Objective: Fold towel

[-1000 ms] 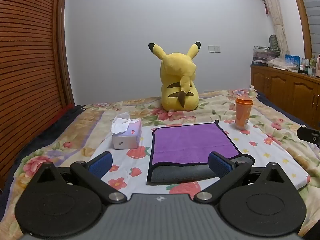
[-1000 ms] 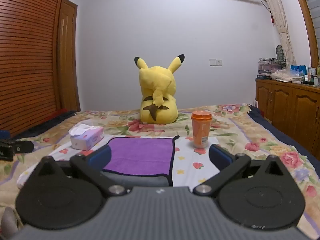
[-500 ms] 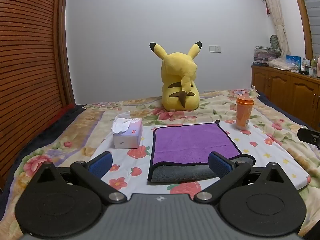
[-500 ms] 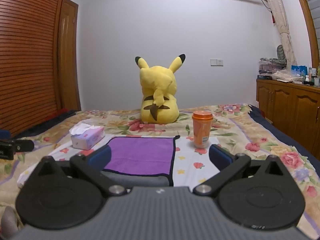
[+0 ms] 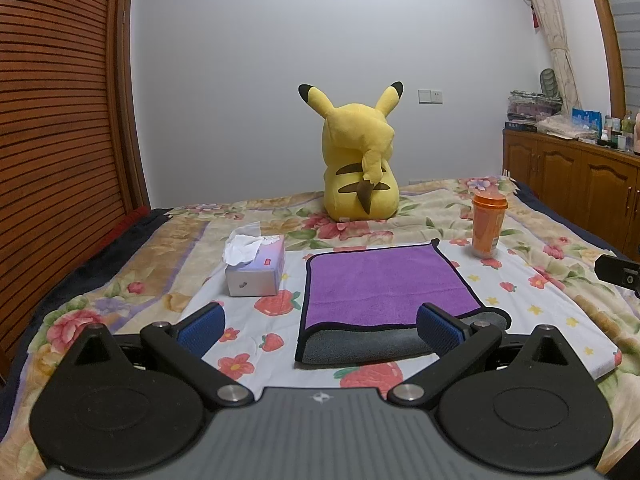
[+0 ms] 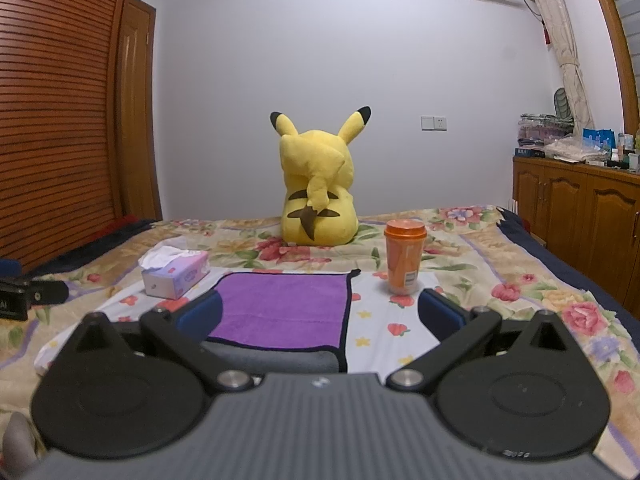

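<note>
- Towel (image 5: 384, 280) — purple with a black border, folded over so its grey underside shows along the near edge — lies flat on the white strawberry-print cloth (image 5: 532, 304) on the bed (image 5: 188, 232).
- Left gripper (image 5: 320, 326) is held low and level before the towel's near left corner, jaws spread wide, blue pads (image 5: 202, 322) gripping nothing.
- Right gripper (image 6: 320, 314) sits level at the near right corner, jaws equally wide, empty.
- The towel's long axis runs left to right; the grey fold faces the grippers.
- Tissue box (image 5: 256, 268) stands left of it, orange cup (image 5: 488, 222) at its far right, yellow plush toy (image 5: 360, 168) behind.
</note>
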